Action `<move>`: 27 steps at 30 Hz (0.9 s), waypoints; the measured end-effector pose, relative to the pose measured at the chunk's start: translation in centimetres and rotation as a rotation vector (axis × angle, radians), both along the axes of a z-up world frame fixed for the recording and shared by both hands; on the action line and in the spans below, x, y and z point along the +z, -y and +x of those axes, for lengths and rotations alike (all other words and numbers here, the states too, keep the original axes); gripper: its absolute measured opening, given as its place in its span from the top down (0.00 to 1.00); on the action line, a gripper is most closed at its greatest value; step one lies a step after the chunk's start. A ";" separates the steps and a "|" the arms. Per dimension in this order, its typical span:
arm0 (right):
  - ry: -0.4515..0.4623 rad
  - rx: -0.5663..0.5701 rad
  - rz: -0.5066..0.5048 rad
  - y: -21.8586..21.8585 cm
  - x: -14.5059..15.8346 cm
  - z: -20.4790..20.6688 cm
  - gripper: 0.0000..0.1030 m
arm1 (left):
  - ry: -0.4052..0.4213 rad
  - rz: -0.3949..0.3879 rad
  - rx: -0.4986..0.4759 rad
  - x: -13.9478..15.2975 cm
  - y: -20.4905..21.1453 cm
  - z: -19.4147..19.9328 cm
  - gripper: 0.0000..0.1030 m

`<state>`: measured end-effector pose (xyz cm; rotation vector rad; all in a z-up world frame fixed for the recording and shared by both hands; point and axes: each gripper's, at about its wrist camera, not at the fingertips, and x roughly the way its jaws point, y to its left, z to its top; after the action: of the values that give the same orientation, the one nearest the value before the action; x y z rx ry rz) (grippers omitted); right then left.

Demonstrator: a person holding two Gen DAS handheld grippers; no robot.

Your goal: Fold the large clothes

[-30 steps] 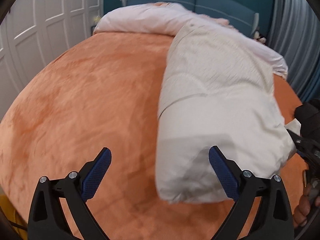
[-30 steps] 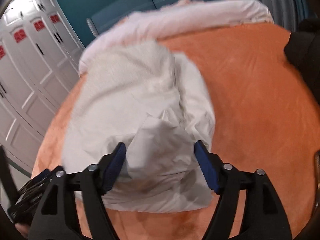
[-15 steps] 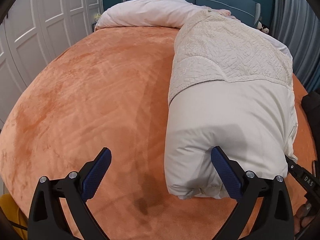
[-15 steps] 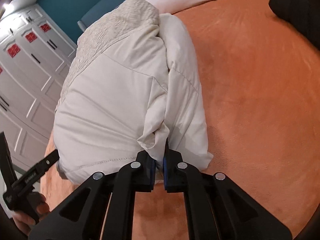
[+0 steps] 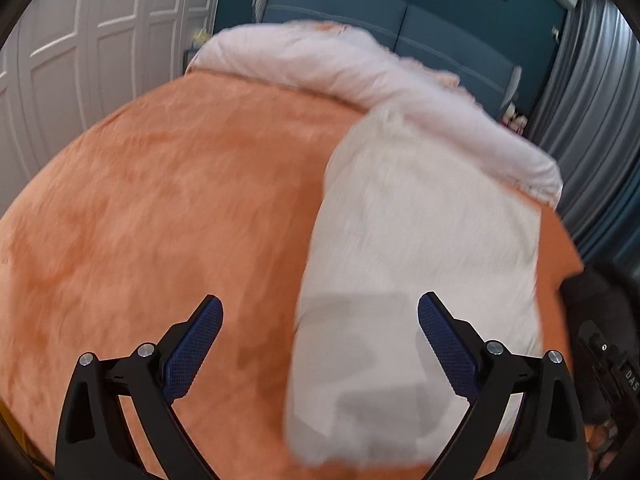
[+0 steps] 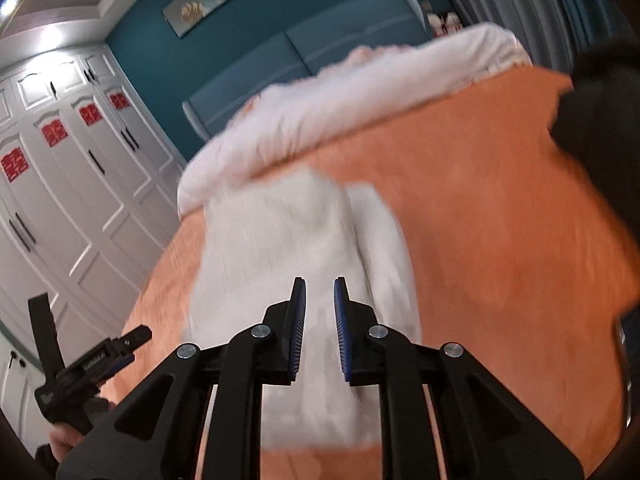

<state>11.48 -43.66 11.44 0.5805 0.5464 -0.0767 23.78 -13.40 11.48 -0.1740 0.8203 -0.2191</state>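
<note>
Motion blur softens both views. Cream folded garment lies lengthwise on the orange bed cover, running from about 6 o'clock toward 1 o'clock in the left wrist view, its far end touching the white duvet rolled along the head of the bed. Left claw is spread wide, holding nothing, its right finger over the garment's near end and its left finger over bare cover. Right claw stands narrow, a slim gap between the blue pads, nothing pinched between them; the garment shows beyond that gap at 12 o'clock. White wardrobe doors sit at 9 o'clock, the blue headboard at 12
</note>
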 end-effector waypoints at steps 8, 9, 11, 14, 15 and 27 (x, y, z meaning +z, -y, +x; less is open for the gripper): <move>-0.054 0.031 -0.110 -1.0 2.1 13.4 0.86 | 0.052 0.009 0.001 3.1 5.7 11.3 0.07; -0.097 0.039 -0.127 -1.3 1.0 15.0 0.86 | 0.031 0.002 -0.006 2.5 6.2 12.5 0.07; -0.188 0.031 -0.169 -1.3 -2.2 17.1 0.90 | -0.017 0.016 -0.011 0.6 7.7 14.6 0.07; -0.256 0.026 -0.179 -0.6 -7.1 17.8 0.95 | -0.087 0.073 -0.026 -3.9 9.5 17.3 0.05; -0.258 0.026 -0.182 -0.4 -8.3 17.7 0.97 | -0.148 0.020 -0.044 -5.6 9.7 18.1 0.05; -0.166 0.017 -0.031 1.0 -14.2 16.7 1.00 | -0.091 0.058 0.008 -11.0 11.5 18.1 0.05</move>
<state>28.16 -44.69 -2.73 0.5423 0.7105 -0.1180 41.84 -24.94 0.51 -0.1332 0.9148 -0.1803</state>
